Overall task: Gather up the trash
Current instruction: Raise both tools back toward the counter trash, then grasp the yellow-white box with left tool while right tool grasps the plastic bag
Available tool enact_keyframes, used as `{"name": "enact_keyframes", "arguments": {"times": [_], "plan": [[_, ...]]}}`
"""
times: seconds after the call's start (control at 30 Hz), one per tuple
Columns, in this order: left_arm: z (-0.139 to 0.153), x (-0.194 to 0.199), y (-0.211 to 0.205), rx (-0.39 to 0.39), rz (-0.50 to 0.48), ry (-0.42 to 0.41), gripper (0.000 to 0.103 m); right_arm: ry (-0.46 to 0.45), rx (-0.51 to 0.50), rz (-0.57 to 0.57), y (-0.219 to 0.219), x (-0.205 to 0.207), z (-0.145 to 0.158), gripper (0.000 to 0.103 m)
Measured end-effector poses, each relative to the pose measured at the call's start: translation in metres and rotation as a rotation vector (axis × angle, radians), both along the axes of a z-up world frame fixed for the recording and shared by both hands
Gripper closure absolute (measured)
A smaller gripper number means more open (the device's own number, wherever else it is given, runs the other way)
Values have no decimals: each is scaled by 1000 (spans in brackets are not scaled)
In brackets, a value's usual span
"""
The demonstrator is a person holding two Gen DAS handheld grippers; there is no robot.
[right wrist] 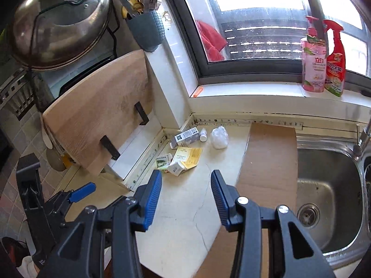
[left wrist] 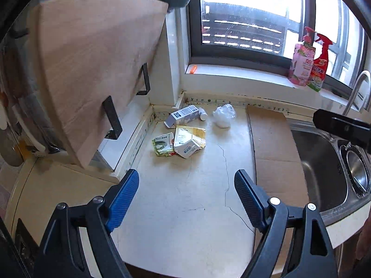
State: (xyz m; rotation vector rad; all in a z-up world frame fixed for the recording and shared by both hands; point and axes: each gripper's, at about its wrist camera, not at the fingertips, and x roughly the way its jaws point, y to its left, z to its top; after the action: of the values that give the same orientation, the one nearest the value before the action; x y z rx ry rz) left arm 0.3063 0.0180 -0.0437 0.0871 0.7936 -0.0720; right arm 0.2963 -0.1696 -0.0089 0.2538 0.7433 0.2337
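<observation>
We hold our left gripper [left wrist: 186, 180] and right gripper [right wrist: 186, 181] above the counter [left wrist: 185, 199], both spread apart with nothing between the fingers. The trash sits well ahead of them in the far corner: a white box [left wrist: 183, 114], a small bottle [left wrist: 202, 114], a crumpled plastic bag [left wrist: 223, 115], a yellow packet [left wrist: 189, 135], a green packet [left wrist: 164, 143] and a squashed carton [left wrist: 187, 149].

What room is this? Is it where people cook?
Yes, it looks like a home kitchen. There is a steel sink set in the counter, a big pot lid on a rack, and a wooden cutting board standing by the wall.
</observation>
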Motion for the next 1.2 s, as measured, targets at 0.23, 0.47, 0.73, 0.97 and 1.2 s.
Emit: {"name": "enact_keyframes", "arguments": {"times": [0.23, 0.47, 0.73, 0.97, 1.2], "plan": [[-36, 107, -19, -28, 107, 115, 20, 102, 68, 61, -31, 125, -43, 59], [-91, 186, -21, -73, 236, 230, 20, 211, 125, 56, -46, 223, -125, 59], [-129, 218, 0, -194, 350, 292, 20, 243, 150, 70, -35, 269, -185, 59], [-153, 223, 1, -238, 364, 343, 33, 237, 142, 97, -24, 271, -203, 74], [-163, 224, 3, -288, 391, 360, 37, 257, 200, 89, -38, 260, -199, 84]]}}
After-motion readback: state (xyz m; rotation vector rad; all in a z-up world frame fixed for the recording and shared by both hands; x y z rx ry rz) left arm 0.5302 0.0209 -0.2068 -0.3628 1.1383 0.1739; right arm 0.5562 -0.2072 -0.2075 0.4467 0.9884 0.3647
